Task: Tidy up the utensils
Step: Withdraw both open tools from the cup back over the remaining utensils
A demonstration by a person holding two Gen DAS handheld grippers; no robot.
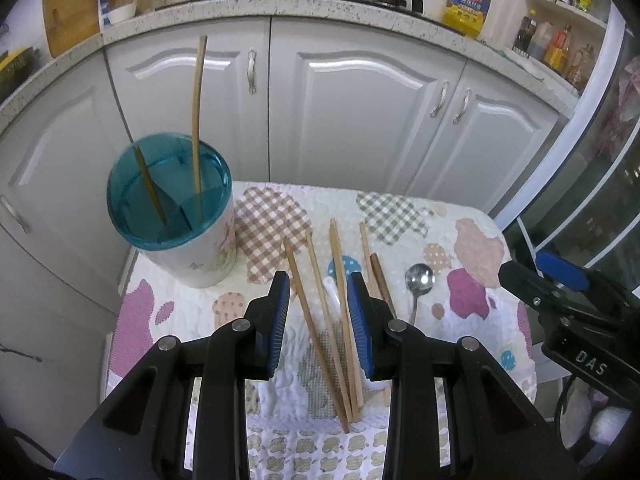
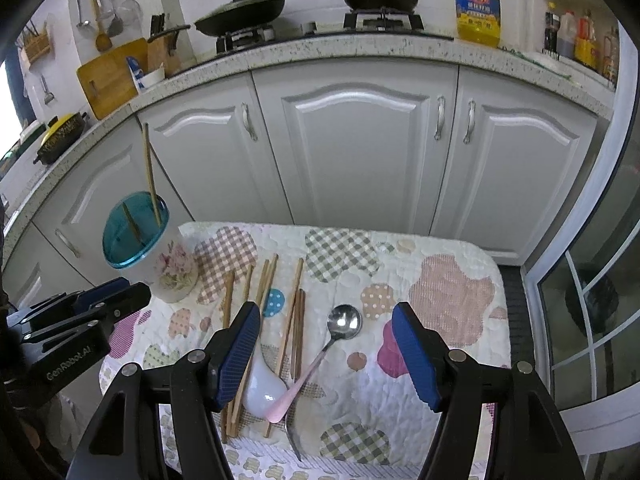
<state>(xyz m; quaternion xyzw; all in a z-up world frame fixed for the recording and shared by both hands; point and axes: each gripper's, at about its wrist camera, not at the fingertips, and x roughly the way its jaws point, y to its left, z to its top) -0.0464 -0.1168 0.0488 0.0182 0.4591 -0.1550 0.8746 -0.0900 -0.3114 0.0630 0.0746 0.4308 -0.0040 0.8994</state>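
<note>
A scatter of long wooden chopsticks point(image 1: 316, 308) lies flat on a small table covered by a cream quilted cloth with patchwork shapes point(image 1: 472, 248). The landmark is a white floral utensil holder with a translucent teal divided insert point(image 1: 176, 216), standing at the cloth's far left corner. Two chopsticks already stand upright inside the holder; the loose ones lie just right of it, fanned out and pointing roughly away from the cameras. Further right of the holder, beyond the chopsticks, lies a metal spoon with a round bowl and pale pink handle point(image 2: 334, 334).

The left gripper point(image 1: 318, 316), black with blue ribbed pads, hovers above the loose chopsticks with its jaws released, several sticks showing in the gap and nothing grasped. The right gripper point(image 2: 324, 354) hangs over the metal spoon, jaws spread wide and empty.

The step in hand appears to be reaching for the next utensil to move into the holder. The next move likely calls for singling out one stick or the spoon, closing on it, then lifting and tilting it upright into a compartment.

Only the right wrist view shows a white ceramic soup spoon point(image 2: 262, 390) and a metal fork point(image 2: 294, 440) at the near edge; the left wrist view shows the holder's dividers more clearly.
</note>
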